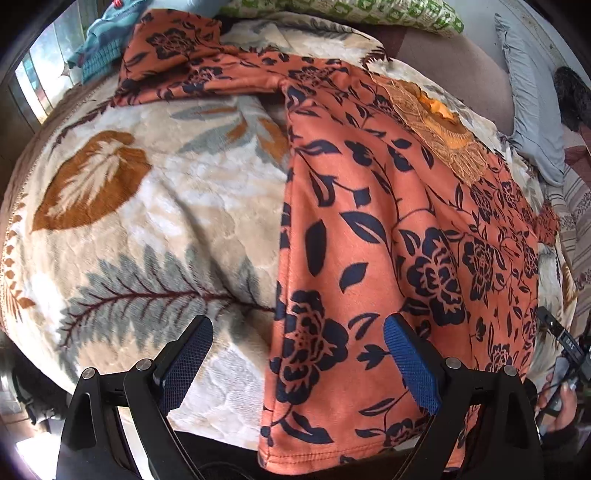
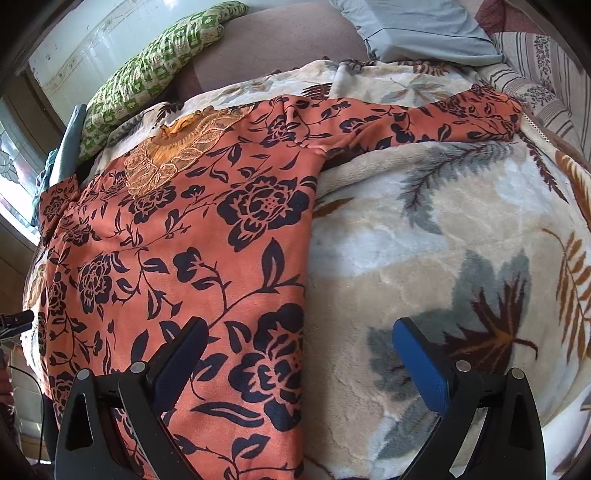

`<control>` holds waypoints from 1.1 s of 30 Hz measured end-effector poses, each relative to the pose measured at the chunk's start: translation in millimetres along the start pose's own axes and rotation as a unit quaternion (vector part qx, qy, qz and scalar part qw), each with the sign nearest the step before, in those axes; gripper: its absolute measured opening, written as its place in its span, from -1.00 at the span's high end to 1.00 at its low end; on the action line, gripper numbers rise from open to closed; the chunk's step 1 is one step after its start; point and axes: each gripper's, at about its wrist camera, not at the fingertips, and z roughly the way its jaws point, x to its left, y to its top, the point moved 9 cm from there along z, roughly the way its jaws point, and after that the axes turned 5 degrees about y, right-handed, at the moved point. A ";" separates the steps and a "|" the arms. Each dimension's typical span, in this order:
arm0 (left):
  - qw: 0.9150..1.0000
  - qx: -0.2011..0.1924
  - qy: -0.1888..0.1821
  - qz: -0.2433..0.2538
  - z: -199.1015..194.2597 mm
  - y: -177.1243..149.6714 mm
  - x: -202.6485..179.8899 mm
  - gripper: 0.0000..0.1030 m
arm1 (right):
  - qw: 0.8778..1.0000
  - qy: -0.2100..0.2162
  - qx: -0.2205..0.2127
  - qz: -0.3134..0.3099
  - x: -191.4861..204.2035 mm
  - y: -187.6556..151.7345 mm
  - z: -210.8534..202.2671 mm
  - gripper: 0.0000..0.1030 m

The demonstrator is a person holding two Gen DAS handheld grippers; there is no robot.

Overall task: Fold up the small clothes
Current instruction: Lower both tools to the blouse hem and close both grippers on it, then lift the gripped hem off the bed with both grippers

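An orange top with dark blue flowers [image 1: 388, 236] lies flat on a cream leaf-patterned blanket [image 1: 155, 192], neckline with gold embroidery [image 1: 447, 140] at the far end. Its left sleeve [image 1: 177, 62] stretches away to the far left. My left gripper [image 1: 299, 339] hangs open above the top's left side edge near the hem, holding nothing. In the right wrist view the same top [image 2: 192, 236] fills the left half, its right sleeve [image 2: 436, 114] spread to the right. My right gripper [image 2: 299, 343] stands open over the top's right side edge, nothing between its fingers.
A green patterned pillow [image 2: 155, 70] and a grey pillow [image 2: 424, 29] lie at the far end, by a brown surface [image 2: 277, 40]. A teal garment [image 1: 107, 40] sits at the far left. Striped bedding [image 2: 535, 74] lies to the right. A hand holding a device [image 1: 565, 373] shows at the right edge.
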 end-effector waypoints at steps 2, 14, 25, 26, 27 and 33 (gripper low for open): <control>1.000 0.022 -0.012 0.006 15.8 -4.7 -4.9 -0.82 | 1.000 0.012 0.007 0.004 3.7 0.6 7.8 -0.90; 0.999 0.022 -0.047 -0.006 28.9 -12.6 -4.9 0.88 | 0.997 0.035 -0.003 -0.066 22.0 3.8 9.4 0.87; 1.000 -0.005 0.021 0.007 7.6 -8.7 22.9 0.87 | 0.997 0.077 0.001 -0.012 3.5 6.2 0.7 0.76; 1.000 -0.006 0.023 0.011 8.9 -7.9 20.3 0.86 | 0.997 0.080 0.002 -0.011 4.8 3.2 -1.3 0.74; 1.000 -0.007 0.022 0.016 8.8 -9.2 19.9 0.85 | 0.995 0.095 0.009 -0.007 6.7 -1.5 -2.6 0.71; 1.000 0.010 -0.023 0.013 5.5 -29.8 3.4 0.49 | 0.992 0.122 0.018 -0.019 17.9 -33.8 -6.8 0.46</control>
